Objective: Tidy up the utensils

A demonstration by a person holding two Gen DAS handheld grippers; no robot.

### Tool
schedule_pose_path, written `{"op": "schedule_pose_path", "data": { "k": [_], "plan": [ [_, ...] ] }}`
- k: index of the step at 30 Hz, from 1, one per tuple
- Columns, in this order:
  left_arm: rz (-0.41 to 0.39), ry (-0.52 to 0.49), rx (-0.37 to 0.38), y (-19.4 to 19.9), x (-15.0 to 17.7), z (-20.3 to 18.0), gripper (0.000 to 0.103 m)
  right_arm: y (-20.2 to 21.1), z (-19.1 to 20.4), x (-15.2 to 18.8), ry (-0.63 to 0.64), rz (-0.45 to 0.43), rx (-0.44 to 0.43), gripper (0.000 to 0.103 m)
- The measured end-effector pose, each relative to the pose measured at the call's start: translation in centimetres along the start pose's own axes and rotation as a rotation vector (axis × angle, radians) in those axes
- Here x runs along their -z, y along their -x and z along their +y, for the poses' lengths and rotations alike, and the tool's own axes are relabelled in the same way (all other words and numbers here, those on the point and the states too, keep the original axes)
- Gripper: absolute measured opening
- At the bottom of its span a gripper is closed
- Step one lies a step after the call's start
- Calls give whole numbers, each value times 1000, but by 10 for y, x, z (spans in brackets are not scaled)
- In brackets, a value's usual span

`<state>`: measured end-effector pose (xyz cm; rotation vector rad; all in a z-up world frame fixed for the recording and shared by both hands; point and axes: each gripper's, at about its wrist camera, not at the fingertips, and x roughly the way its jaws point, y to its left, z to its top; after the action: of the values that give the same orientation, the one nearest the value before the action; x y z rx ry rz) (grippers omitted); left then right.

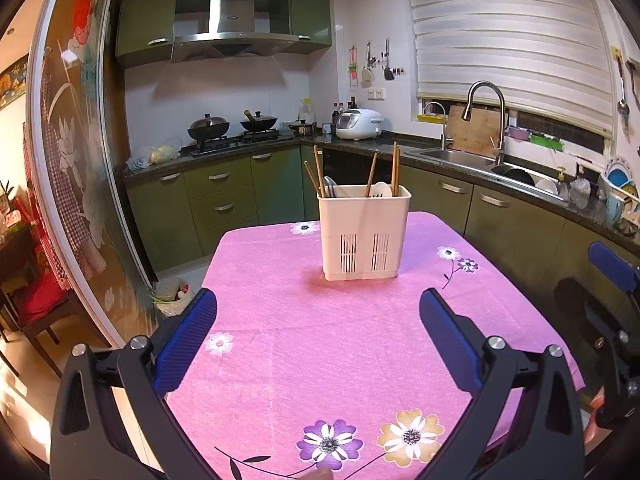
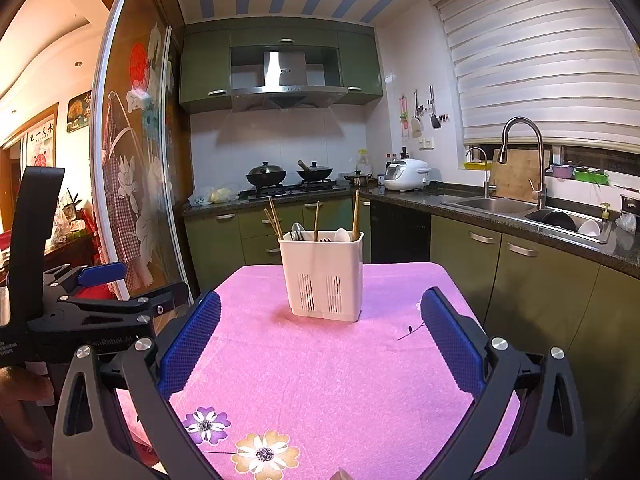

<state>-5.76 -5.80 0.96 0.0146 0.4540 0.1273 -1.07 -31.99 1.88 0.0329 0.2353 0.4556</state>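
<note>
A cream plastic utensil holder (image 1: pixel 363 232) stands upright on the pink flowered tablecloth (image 1: pixel 320 340), toward the table's far end. It holds several wooden chopsticks (image 1: pixel 318 170) and some spoons (image 1: pixel 331 188). It also shows in the right wrist view (image 2: pixel 323 274), with chopsticks (image 2: pixel 355 216) and spoons (image 2: pixel 298 232) inside. My left gripper (image 1: pixel 318 308) is open and empty, above the table's near half. My right gripper (image 2: pixel 320 312) is open and empty, short of the holder. The right gripper's body shows at the left view's right edge (image 1: pixel 616 320); the left gripper's body at the right view's left (image 2: pixel 80 304).
Green kitchen cabinets (image 1: pixel 224 192) and a dark counter wrap around behind the table. A stove with two woks (image 1: pixel 232 126), a rice cooker (image 1: pixel 358 124) and a sink with a tall faucet (image 1: pixel 484 120) stand on the counter. A sliding door (image 1: pixel 80 160) is at the left.
</note>
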Motion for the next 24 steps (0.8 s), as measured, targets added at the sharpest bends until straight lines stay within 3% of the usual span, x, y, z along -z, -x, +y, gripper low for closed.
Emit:
{"op": "schedule_pose_path", "data": {
  "k": [24],
  "plan": [
    [6, -22, 6, -8, -1, 3, 96, -5, -3, 6, -13, 20, -9, 99]
  ]
}}
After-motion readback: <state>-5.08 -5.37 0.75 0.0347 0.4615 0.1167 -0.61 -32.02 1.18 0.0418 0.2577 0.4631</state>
